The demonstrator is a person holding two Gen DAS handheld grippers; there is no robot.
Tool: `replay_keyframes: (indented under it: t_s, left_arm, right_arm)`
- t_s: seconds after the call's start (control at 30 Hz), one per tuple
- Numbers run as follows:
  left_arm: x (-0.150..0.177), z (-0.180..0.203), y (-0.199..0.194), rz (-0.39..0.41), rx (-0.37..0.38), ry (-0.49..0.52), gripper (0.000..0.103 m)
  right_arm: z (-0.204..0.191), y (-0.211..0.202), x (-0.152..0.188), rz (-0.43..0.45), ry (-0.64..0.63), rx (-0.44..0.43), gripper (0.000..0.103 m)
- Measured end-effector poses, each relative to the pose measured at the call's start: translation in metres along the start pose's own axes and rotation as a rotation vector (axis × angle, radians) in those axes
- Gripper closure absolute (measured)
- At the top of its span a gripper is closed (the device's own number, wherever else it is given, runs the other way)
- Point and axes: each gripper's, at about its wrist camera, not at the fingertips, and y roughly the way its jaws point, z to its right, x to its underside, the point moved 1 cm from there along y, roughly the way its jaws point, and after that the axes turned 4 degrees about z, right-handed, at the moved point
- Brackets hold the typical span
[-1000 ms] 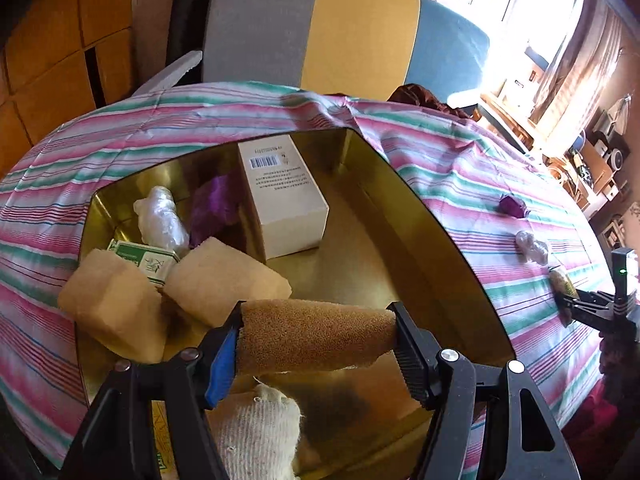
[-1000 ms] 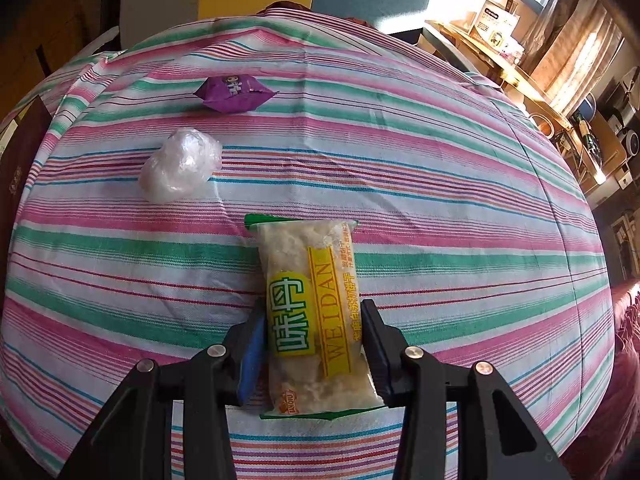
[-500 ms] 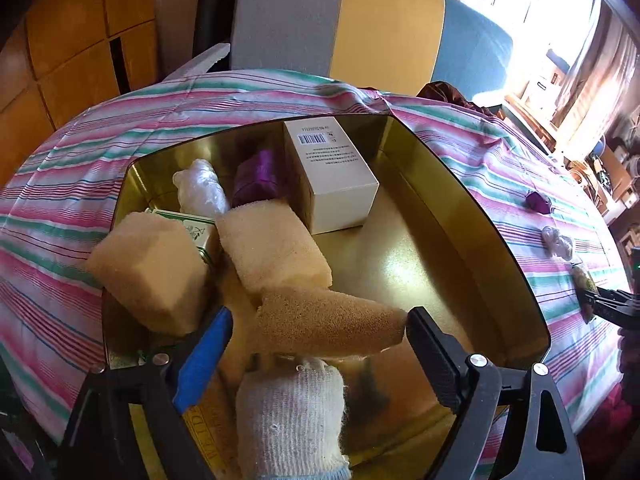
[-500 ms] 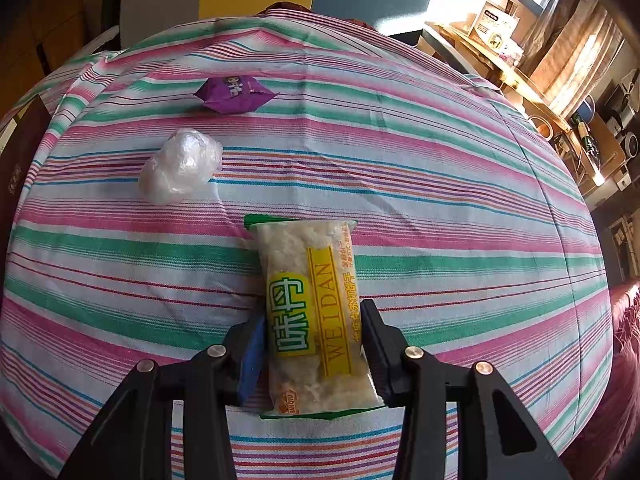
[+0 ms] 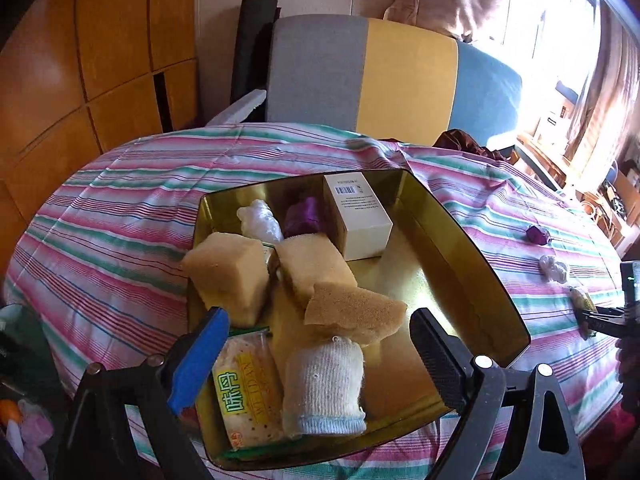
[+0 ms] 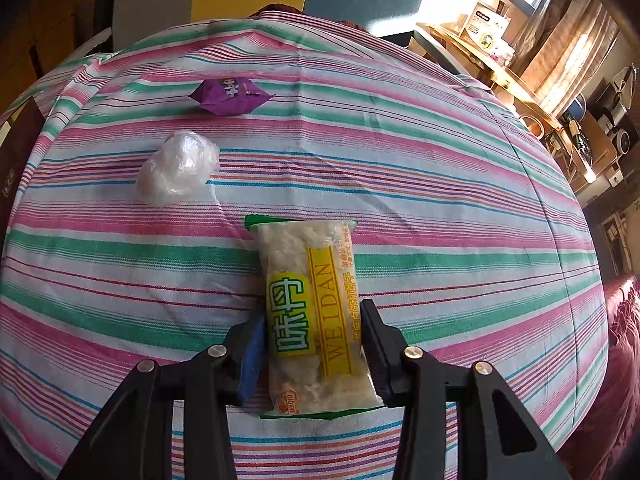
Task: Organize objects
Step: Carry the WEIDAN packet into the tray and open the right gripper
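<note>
gold-coloured metal tray point(image 5: 472, 264) sits on the striped worktop point(image 5: 120, 216) in the left wrist view, holding three sponges, a white box point(image 5: 360, 216), a sock point(image 5: 324, 388) and a snack packet point(image 5: 248, 396). the left hand-held gripper point(image 5: 316, 356) has just been opening; its jaws stand wide, gripping nothing, over the nearest sponge point(image 5: 352, 312).

right wrist view: the right hand-held gripper point(image 6: 312, 356) is clamped narrow on a yellow snack packet point(image 6: 312, 300) lying on the worktop, near a plastic-wrapped ball point(image 6: 178, 168) and a purple candy point(image 6: 230, 94).

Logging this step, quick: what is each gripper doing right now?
Left gripper: open, jaws just opened, nothing gripped; the sponge lies in the gold tin.
Right gripper: shut on the snack packet.
</note>
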Motion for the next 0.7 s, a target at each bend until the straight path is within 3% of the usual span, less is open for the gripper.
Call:
replay_keyframes:
  t_s: [0.13, 0.33, 0.7]
  left_arm:
    - [0.002, -0.005, -0.012, 0.031, -0.022, 0.001, 0.010]
    - [0.004, -0.014, -0.021, 0.057, -0.035, -0.009, 0.010]
    - [0.009, -0.028, -0.028, 0.072, -0.024, -0.045, 0.010]
  right_arm:
    - [0.004, -0.005, -0.003, -0.024, 0.071, -0.024, 0.059]
    - [-0.023, -0.055, -0.020, 0.063, 0.084, -0.124, 0.059]
    - [-0.181, -0.140, -0.061, 0.171, -0.138, -0.408, 0.059]
